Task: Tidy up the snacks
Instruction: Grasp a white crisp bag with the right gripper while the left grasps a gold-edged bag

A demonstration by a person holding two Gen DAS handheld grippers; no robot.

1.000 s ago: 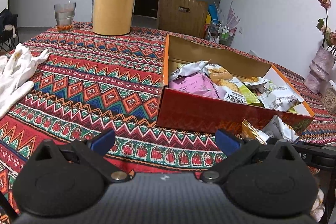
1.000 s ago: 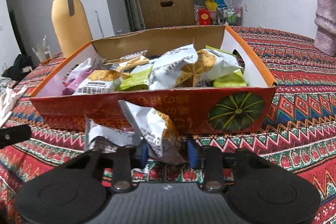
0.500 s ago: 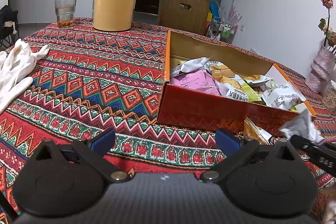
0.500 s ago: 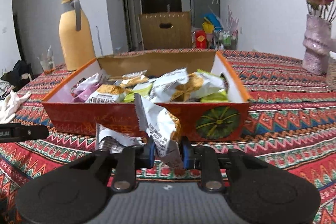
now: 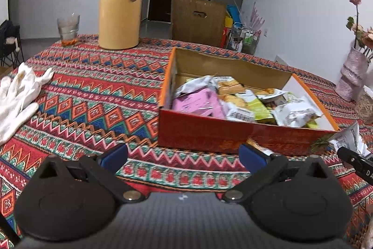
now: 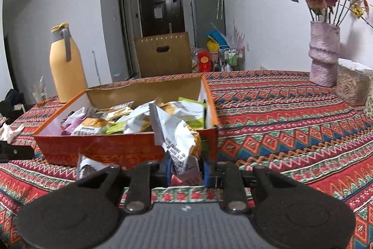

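A red and orange cardboard box (image 5: 209, 132) (image 6: 100, 148) holds several snack packets. My right gripper (image 6: 186, 169) is shut on a white snack packet (image 6: 177, 132), lifted in front of the box's near right corner. The same white snack packet (image 5: 349, 139) shows at the right edge of the left wrist view. Another silver packet (image 6: 89, 167) lies on the cloth against the box's front wall. A yellow packet (image 5: 258, 146) peeks out beside the box there. My left gripper (image 5: 184, 156) hangs open over the cloth, in front of the box, with nothing between its blue pads.
A patterned tablecloth (image 5: 93, 95) covers the table. A yellow thermos jug (image 5: 119, 4) and a glass (image 5: 68, 28) stand at the far left, white gloves (image 5: 18, 95) at the left edge. A pink vase (image 6: 324, 55) with flowers and a clear container (image 6: 352, 85) stand at the right.
My right gripper lifted the white packet off the cloth and swung right, to the box's near right corner. My left gripper rose a little, staying open.
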